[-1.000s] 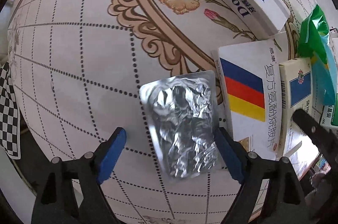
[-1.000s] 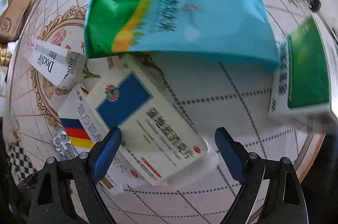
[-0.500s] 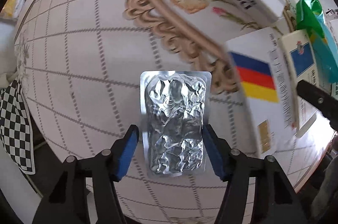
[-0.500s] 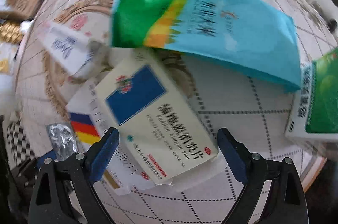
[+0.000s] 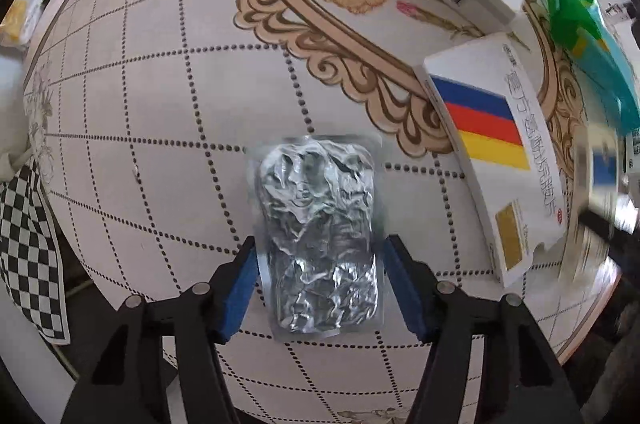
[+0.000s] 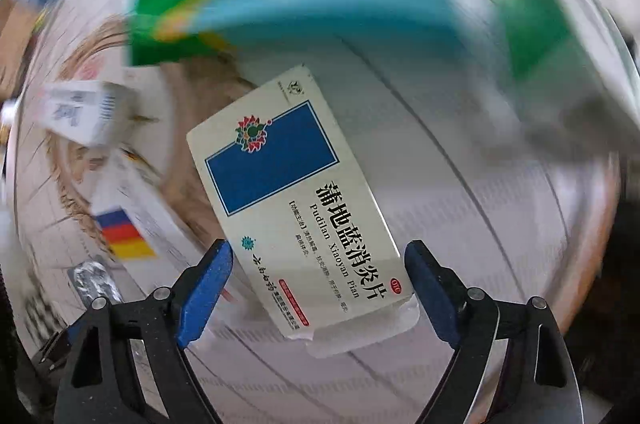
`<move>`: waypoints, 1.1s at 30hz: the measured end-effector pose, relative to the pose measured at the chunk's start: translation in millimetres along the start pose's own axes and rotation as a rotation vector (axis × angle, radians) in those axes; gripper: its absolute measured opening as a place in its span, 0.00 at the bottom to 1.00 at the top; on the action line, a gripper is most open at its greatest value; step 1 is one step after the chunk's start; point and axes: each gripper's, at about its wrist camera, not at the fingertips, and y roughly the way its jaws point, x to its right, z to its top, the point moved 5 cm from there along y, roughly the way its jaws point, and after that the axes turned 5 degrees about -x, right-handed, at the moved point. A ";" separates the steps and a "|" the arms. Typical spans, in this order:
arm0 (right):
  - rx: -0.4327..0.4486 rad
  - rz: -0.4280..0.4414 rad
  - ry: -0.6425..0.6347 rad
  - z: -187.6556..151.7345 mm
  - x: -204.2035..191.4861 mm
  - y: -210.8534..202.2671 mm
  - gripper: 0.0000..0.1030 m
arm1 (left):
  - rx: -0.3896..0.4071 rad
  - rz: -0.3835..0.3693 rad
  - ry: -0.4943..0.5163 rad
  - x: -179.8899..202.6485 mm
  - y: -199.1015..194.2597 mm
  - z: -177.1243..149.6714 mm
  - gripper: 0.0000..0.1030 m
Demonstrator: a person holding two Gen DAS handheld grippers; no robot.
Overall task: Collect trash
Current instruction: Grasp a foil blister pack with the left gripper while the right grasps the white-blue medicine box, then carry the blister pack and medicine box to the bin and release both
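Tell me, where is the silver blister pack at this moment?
In the left wrist view, the silver blister pack lies low in the centre, between the left claw pads, left of the striped box.

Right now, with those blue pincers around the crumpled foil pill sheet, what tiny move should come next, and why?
Probably lift it straight up. The left gripper has both blue pads against the long edges of the foil blister sheet, which looks flat on the tablecloth. The right gripper is closing around the blue-panel medicine box, pads not yet touching.
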 end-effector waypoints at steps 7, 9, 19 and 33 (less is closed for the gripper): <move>-0.114 -0.028 -0.014 -74.5 12.1 20.0 0.86 | -0.018 0.002 0.133 11.5 9.9 -36.8 0.58; -0.059 -0.081 -0.064 -74.7 5.0 19.4 0.87 | -0.009 0.001 0.117 10.2 11.2 -36.9 0.61; 0.060 -0.131 -0.095 -107.9 -27.2 32.5 0.75 | 0.011 0.011 0.178 19.1 7.3 -31.9 0.51; 0.153 -0.007 -0.005 -223.8 -62.5 2.2 0.75 | 0.221 -0.061 0.309 -4.8 -76.5 -87.5 0.51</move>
